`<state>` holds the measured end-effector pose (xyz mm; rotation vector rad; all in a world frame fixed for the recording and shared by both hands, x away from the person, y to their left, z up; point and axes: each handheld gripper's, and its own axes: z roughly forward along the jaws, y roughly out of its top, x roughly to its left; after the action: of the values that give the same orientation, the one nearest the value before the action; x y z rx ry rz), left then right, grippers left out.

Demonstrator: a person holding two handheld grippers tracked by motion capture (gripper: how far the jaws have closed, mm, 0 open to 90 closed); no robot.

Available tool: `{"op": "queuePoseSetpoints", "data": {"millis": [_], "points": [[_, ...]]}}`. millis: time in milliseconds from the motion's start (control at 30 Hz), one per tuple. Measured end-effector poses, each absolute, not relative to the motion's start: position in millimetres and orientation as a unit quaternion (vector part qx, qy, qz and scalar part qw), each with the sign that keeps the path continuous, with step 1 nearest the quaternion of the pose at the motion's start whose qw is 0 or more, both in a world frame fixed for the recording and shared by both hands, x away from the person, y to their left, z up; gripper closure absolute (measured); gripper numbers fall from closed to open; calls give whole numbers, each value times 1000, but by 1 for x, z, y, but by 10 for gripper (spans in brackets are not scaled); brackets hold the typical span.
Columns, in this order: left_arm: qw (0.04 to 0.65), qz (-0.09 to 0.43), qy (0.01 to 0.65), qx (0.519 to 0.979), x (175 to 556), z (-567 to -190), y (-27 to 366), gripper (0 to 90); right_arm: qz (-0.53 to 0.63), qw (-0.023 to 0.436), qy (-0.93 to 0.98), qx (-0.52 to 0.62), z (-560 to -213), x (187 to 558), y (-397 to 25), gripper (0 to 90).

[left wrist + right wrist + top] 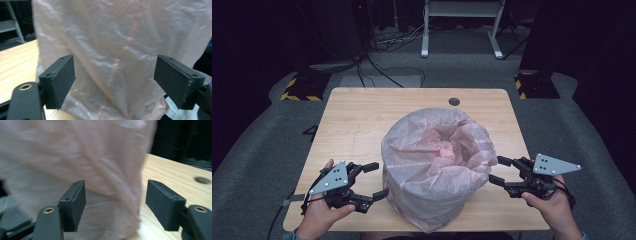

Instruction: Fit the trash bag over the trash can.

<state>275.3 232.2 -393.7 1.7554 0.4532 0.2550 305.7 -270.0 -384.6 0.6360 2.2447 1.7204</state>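
Hand-held grippers flank a pink bag on the bench

Both hand-held grippers stand at the sides of a pale pink plastic bag (437, 165), one on each flank. That bag is drawn over a round, upright container, its mouth open upward and its rim crumpled and folded outward; the thin film hangs down the sides to the bench (357, 120). It sits at the middle of the bench, toward the near edge.

On the left, the left hand-held gripper (374, 180) has its jaws spread wide and holds nothing; one jaw tip lies right at the bag's lower side, though contact cannot be told. Seen from the left gripper view, the two black pads (62, 80) stand well apart with the bag's wrinkled wall (120, 50) close ahead between them.

On the right, the right hand-held gripper (500, 170) is likewise wide open and empty, its tips just beside the bag's wall. From the right gripper view, blurred pink film (75, 157) lies ahead of the gap between the jaws.

A person's hand grips each tool from the near edge. Near the far edge of the wooden top is a small round hole (454, 101). Beyond, grey carpet (272, 130) surrounds the bench.
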Motion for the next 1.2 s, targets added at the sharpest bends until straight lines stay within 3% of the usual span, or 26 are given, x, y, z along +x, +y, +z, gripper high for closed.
{"op": "queuePoseSetpoints", "data": {"millis": [133,167,233,300,433,600,1033,1100,1200], "points": [[619,102,183,757,272,-386,224,163,582,113,785,182,-375,303,-257,309],[617,103,180,760,271,-384,222,161,578,113,788,179,-373,303,-254,385],[611,106,176,765,269,-382,218,162,566,112,798,172,-367,302,-250,765],[607,108,172,768,269,-381,216,161,570,90,801,160,-361,298,-246,898],[608,107,176,767,270,-381,215,160,572,75,808,122,-352,284,-239,900],[627,91,167,755,265,-378,214,161,550,123,815,135,-345,279,-236,900],[614,106,197,757,254,-358,203,167,517,164,830,129,-345,269,-223,900],[608,122,203,758,253,-358,205,243,519,167,828,128,-344,267,-223,900],[604,128,207,759,253,-358,211,487,525,167,824,129,-343,265,-222,897]]}}
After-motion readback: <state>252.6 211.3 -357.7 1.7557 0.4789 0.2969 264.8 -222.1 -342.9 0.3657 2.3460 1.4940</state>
